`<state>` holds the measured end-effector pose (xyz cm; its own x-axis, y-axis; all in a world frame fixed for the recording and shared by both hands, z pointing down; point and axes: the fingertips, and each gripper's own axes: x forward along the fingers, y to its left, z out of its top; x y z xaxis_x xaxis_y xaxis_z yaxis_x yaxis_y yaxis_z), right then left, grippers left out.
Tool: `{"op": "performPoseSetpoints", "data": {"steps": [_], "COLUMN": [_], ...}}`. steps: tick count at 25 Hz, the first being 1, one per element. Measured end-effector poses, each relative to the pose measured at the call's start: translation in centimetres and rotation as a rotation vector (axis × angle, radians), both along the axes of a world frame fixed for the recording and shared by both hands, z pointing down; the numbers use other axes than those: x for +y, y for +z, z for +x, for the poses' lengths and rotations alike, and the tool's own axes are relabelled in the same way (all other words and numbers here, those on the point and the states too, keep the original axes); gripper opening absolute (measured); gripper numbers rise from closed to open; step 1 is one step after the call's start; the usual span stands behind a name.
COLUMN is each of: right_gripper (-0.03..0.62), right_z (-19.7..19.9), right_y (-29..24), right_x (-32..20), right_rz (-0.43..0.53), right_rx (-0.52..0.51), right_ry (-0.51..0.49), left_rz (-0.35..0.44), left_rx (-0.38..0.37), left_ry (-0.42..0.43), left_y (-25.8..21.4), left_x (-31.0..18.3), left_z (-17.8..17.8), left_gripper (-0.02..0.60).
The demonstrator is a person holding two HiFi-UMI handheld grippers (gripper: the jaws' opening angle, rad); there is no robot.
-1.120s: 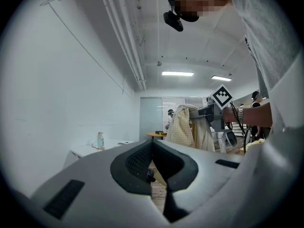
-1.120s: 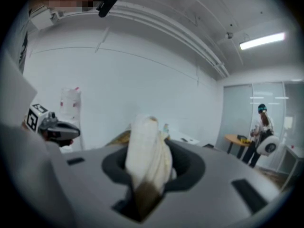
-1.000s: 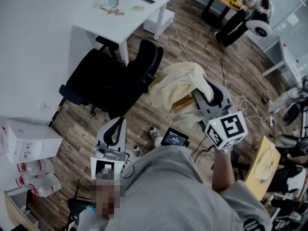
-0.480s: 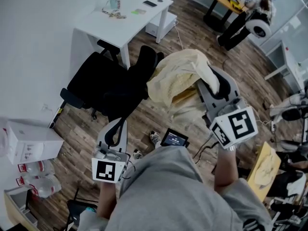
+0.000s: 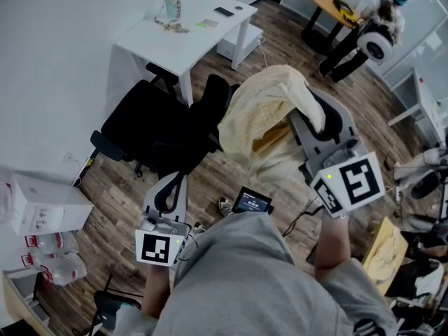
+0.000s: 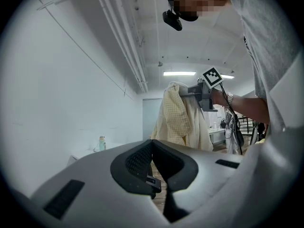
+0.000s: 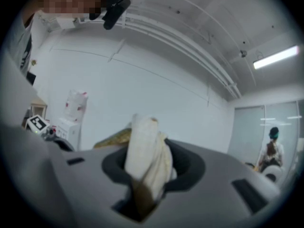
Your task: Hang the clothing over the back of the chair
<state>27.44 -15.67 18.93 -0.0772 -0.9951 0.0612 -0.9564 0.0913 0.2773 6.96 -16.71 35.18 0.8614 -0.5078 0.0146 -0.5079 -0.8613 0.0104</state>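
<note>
Item: pale yellow checked garment (image 5: 264, 110), cream on its inner side, bunched rather than spread. Location: in the air, hanging from the right tongs (image 7: 146, 167), which stand partly closed and pinch a thick fold of the cloth between the pads. The right gripper view shows that fold filling the gap and poking up past the tips. Destination: black office chair (image 5: 150, 128) on the wood floor (image 5: 231, 180), its backrest (image 5: 213, 100) bare, with nothing draped on it. Relation: in the head view the hanging cloth lies just beside the backrest and overlaps its edge, and whether they touch cannot be told. The left gripper view shows the garment hanging free below the right tongs, its hem hidden behind the tongs' body. Left tongs (image 6: 152, 144): tips together, nothing between them, held low and near the person's body (image 5: 259, 278), apart from both chair and cloth. Status, judged: pick-up complete, hanging not begun. Outstanding: carry the garment over the top of the backrest, lower it so cloth falls on both sides, open the right tongs, withdraw. The left tongs are free to spread or steady the fabric.
</note>
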Motion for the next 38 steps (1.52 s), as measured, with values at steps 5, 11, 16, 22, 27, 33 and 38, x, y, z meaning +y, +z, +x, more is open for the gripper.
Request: {"op": "performPoseSetpoints", "data": {"steps": [5, 11, 16, 22, 27, 33, 38], "right_gripper": [0.144, 0.144, 0.144, 0.144, 0.144, 0.144, 0.144], "right_z": [0.1, -0.2, -0.8, -2.4, -3.2, -4.2, -4.2], "right_y": [-1.6, -2.0, -1.7, -2.2, -1.6, 1.0, 3.7], "right_x": [-0.8, -2.6, -4.7, -7.2, -9.6, -11.0, -11.3], "right_rz": [0.032, 0.042, 0.038, 0.053, 0.039, -0.024, -0.082], "right_rx": [-0.002, -0.011, -0.022, -0.019, -0.016, -0.025, -0.037], "right_ry": [-0.024, -0.061, -0.109, -0.168, -0.191, -0.198, -0.189], "left_rz": [0.002, 0.001, -0.006, -0.009, -0.024, -0.031, -0.048], "left_rx": [-0.005, -0.008, -0.014, -0.021, -0.027, -0.033, -0.032], "left_ry": [-0.024, -0.065, -0.116, -0.183, -0.241, -0.282, -0.291], "left_y": [-0.2, -0.4, -0.2, -0.1, 0.3, 0.7, 1.3], "left_x": [-0.2, -0.4, -0.9, -1.3, -1.9, -2.6, -2.9], "left_z": [0.1, -0.3, -0.9, -2.3, -3.5, -5.1, -5.4], "left_gripper": [0.025, 0.024, 0.025, 0.025, 0.025, 0.025, 0.025]}}
